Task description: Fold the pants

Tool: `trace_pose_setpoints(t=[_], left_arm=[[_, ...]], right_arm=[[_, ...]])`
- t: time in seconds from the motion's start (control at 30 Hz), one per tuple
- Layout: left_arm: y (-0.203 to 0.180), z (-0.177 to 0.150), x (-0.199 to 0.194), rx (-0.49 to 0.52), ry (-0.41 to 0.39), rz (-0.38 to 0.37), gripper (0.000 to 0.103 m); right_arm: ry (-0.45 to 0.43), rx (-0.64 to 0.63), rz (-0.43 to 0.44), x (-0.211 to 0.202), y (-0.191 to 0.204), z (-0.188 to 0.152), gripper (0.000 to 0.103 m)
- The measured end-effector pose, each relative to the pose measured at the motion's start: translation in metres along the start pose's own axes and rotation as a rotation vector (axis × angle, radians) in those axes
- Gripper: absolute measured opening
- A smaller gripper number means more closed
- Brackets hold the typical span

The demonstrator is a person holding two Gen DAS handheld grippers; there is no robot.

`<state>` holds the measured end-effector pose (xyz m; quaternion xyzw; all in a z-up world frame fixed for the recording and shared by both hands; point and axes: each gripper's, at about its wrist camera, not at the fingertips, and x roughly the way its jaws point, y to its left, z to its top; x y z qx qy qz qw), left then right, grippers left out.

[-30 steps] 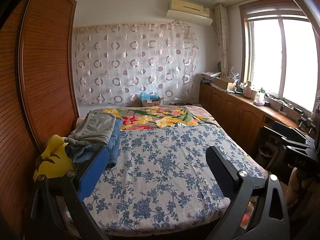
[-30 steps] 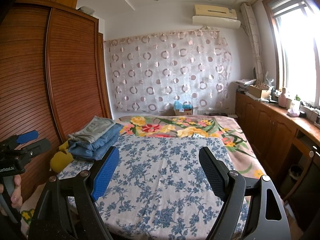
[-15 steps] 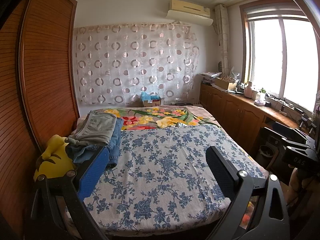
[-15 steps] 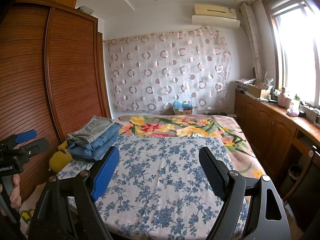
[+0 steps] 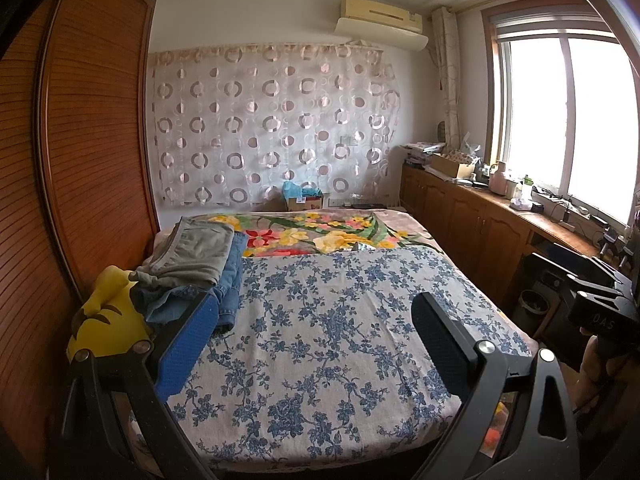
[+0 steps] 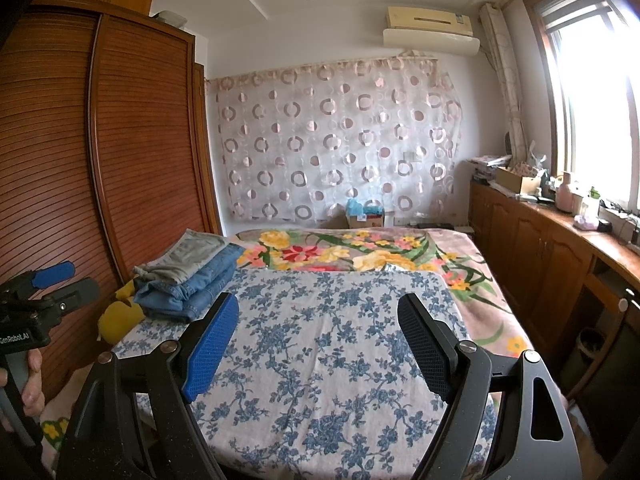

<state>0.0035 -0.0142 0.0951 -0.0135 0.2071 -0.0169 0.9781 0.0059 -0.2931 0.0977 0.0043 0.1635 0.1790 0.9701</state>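
A stack of folded pants lies on the bed's left side: grey pants [image 5: 196,252] on top of blue jeans [image 5: 230,280]. In the right wrist view the grey pants [image 6: 188,256] sit on the blue jeans [image 6: 192,288]. My left gripper [image 5: 312,312] is open and empty, held above the near part of the bed, right of the stack. My right gripper [image 6: 318,312] is open and empty over the bed's middle. Each gripper shows at the edge of the other's view: the left gripper [image 6: 56,284] and the right gripper [image 5: 592,300].
The bed carries a blue floral sheet [image 5: 340,320] and a bright flower blanket [image 5: 312,236] behind it. A yellow plush [image 5: 104,320] lies by the stack. A wooden wardrobe [image 6: 120,160] stands left; a low cabinet [image 5: 480,224] with clutter runs under the window at the right.
Both views have shifted very slightly; the grippers stay open and the pants have not moved.
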Motion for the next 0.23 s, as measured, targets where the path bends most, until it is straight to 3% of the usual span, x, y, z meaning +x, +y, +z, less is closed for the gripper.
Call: trace_pose_setpoints(t=[0.23], left_arm=[[-0.0002, 0.0002, 0.0000, 0.000, 0.000, 0.000, 0.098]], right_arm=[[0.000, -0.001, 0.000, 0.0000, 0.0001, 0.0001, 0.083]])
